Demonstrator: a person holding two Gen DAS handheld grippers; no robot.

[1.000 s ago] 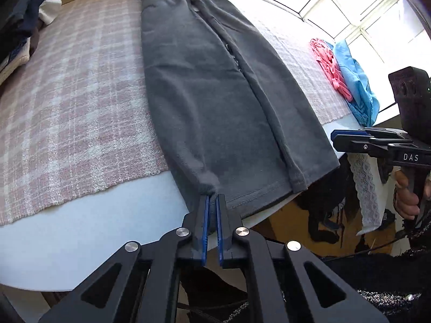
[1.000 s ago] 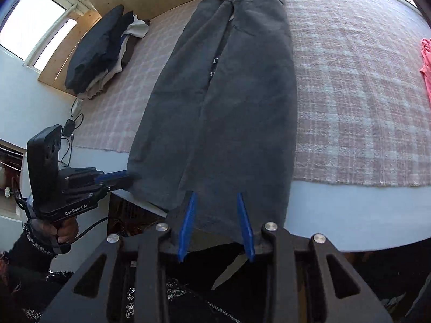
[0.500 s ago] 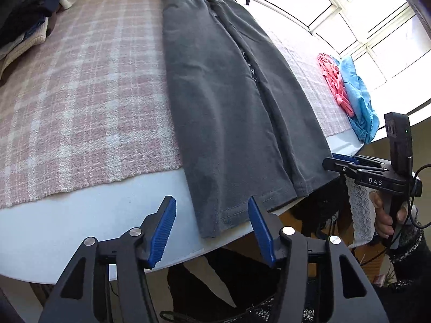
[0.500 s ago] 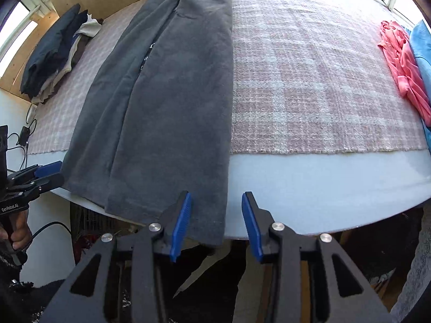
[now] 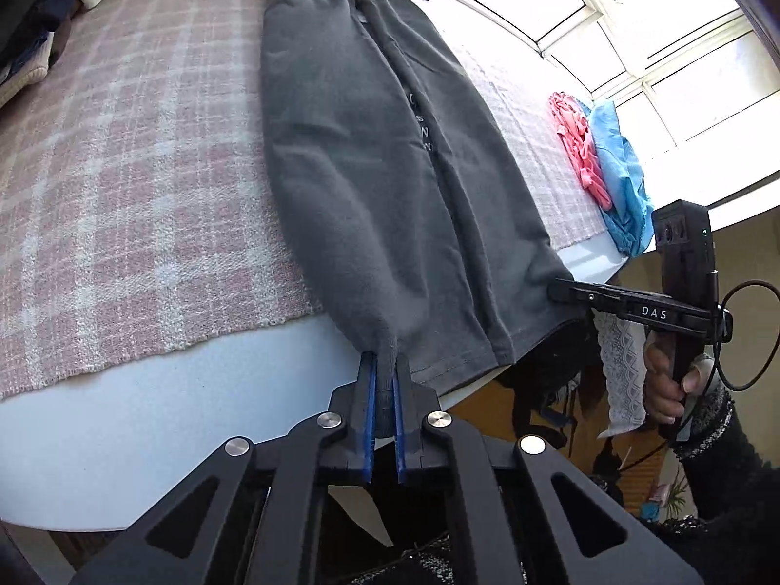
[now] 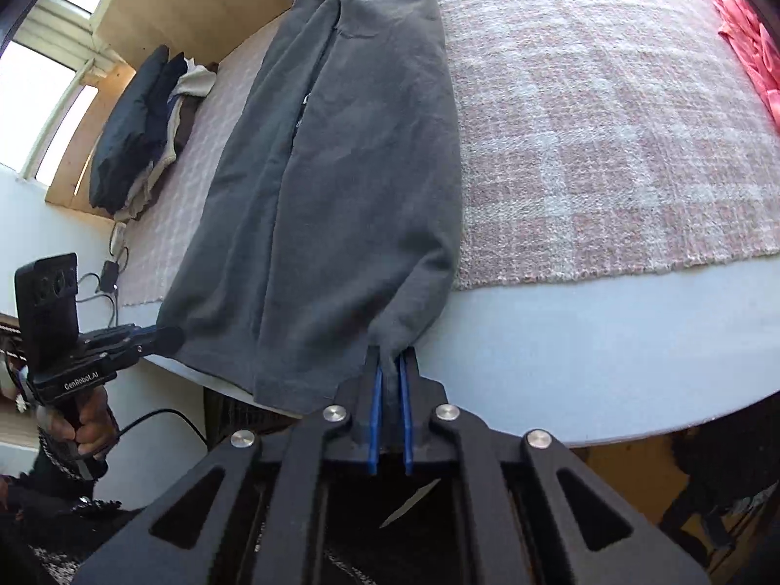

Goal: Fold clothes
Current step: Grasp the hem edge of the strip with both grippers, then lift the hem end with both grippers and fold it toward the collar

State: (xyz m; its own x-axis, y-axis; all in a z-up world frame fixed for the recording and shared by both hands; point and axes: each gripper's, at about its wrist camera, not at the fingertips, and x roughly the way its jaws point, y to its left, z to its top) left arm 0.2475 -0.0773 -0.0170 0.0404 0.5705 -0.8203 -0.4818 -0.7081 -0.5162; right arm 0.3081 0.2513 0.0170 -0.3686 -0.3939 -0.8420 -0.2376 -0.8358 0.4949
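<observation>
A long dark grey garment (image 5: 370, 170) lies stretched lengthwise on the pink plaid cloth, folded into a narrow strip; it also shows in the right wrist view (image 6: 331, 161). My left gripper (image 5: 384, 365) is shut on its near hem corner at the table's front edge. My right gripper (image 6: 390, 365) is shut on the other near hem corner. Each gripper shows in the other's view: the right one (image 5: 560, 290) at the garment's right corner, the left one (image 6: 165, 336) at its left corner.
The pink plaid cloth (image 5: 122, 170) covers the white table (image 5: 170, 414). A pink garment (image 5: 577, 146) and a blue one (image 5: 619, 175) lie at the table's right end. A stack of dark and light clothes (image 6: 146, 131) sits at the left end.
Half a second ago both grippers were open just short of the hem. Both have moved in and closed on the near hem corners.
</observation>
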